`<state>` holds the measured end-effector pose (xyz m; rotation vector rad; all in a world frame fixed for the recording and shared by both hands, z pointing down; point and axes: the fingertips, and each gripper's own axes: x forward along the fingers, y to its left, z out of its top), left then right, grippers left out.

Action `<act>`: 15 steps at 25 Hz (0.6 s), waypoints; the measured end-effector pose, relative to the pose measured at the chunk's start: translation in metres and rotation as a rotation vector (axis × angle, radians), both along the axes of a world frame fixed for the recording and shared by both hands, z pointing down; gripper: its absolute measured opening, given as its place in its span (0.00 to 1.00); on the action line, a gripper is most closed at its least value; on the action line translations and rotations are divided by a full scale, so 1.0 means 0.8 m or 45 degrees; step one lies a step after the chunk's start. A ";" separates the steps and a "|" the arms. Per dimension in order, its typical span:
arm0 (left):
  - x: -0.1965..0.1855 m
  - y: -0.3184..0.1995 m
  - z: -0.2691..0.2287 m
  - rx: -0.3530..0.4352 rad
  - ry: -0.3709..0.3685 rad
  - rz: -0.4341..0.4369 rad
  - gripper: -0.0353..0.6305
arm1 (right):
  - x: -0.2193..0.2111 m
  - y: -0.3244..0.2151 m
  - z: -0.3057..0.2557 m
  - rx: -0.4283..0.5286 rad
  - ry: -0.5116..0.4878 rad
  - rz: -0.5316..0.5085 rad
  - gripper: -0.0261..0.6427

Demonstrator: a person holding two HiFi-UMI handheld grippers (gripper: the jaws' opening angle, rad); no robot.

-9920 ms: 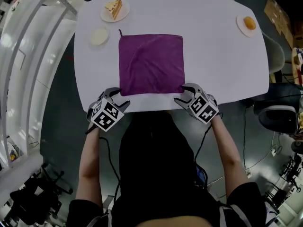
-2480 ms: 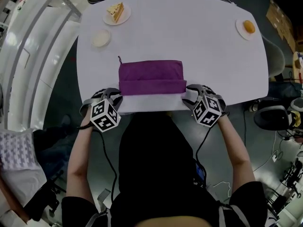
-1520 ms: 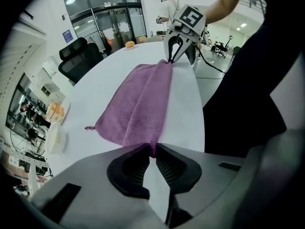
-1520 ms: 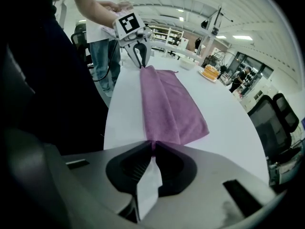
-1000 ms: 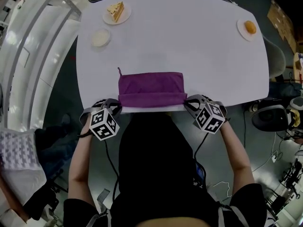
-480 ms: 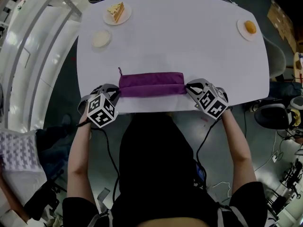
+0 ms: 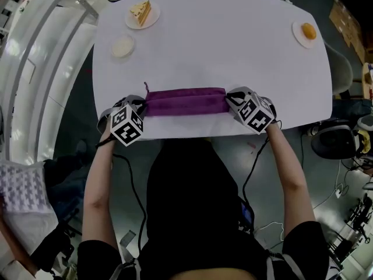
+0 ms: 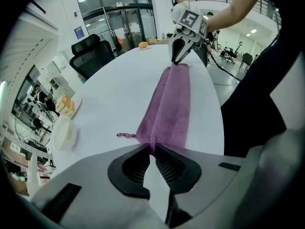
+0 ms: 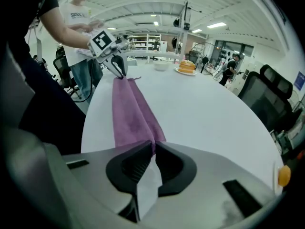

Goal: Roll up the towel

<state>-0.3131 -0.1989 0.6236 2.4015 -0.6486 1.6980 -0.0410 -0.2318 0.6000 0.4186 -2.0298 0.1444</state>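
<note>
**Head view**
- 1 table (image 7: 233, 51), white, with rounded corners.
- 1 towel (image 7: 185, 102), purple, gathered into a narrow band. It lies across the near part of the table, between the 2 grippers.
- Left gripper (image 7: 141, 105) is at the band's left end and right gripper (image 7: 228, 101) at its right end. The jaw gap is too small to read here.
- Cake (image 7: 140, 10) on a plate at far left, with 1 dish (image 7: 122, 46) just nearer.
- Orange (image 7: 308, 31) on a plate at far right.
- All 3 sit well apart from the towel.

**Left gripper view**
- The left gripper's (image 8: 152, 149) jaws are nearly together, with the tips pinching the towel's (image 8: 169, 109) end.
- Only this view shows 1 loop (image 8: 125, 135) at the towel's corner, lying flat on the table.
- The band runs straight away to the right gripper (image 8: 177, 58), whose tips meet on the far end.
- 1 black chair (image 8: 93, 56) stands beyond the table edge.

**Right gripper view**
- The right gripper's (image 9: 153, 149) jaws are narrow and clamp the towel's (image 9: 131, 113) other end.
- The left gripper (image 9: 119, 70) pinches the far end.
- The cake (image 9: 186, 67) is behind it, and the orange (image 9: 284, 174) is at the lower right edge.
</note>
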 end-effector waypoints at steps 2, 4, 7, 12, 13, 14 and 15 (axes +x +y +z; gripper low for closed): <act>0.000 -0.006 0.003 0.002 0.014 -0.043 0.11 | 0.000 -0.005 0.005 0.004 0.005 0.010 0.09; -0.002 -0.012 0.003 0.014 0.030 -0.088 0.11 | 0.001 -0.009 0.009 0.017 0.013 0.016 0.12; -0.013 -0.023 -0.005 0.056 0.033 -0.140 0.15 | 0.006 -0.018 0.003 0.067 0.020 0.034 0.19; -0.034 -0.030 -0.031 0.101 0.061 -0.212 0.30 | 0.021 -0.026 -0.018 0.155 0.030 0.064 0.19; -0.035 -0.029 -0.037 0.118 0.064 -0.211 0.30 | 0.024 -0.026 -0.024 0.173 0.021 0.079 0.19; -0.034 -0.026 -0.043 0.132 0.076 -0.216 0.30 | 0.026 -0.026 -0.031 0.186 -0.002 0.106 0.19; -0.031 -0.021 -0.050 0.137 0.106 -0.232 0.30 | 0.027 -0.024 -0.039 0.187 -0.045 0.149 0.19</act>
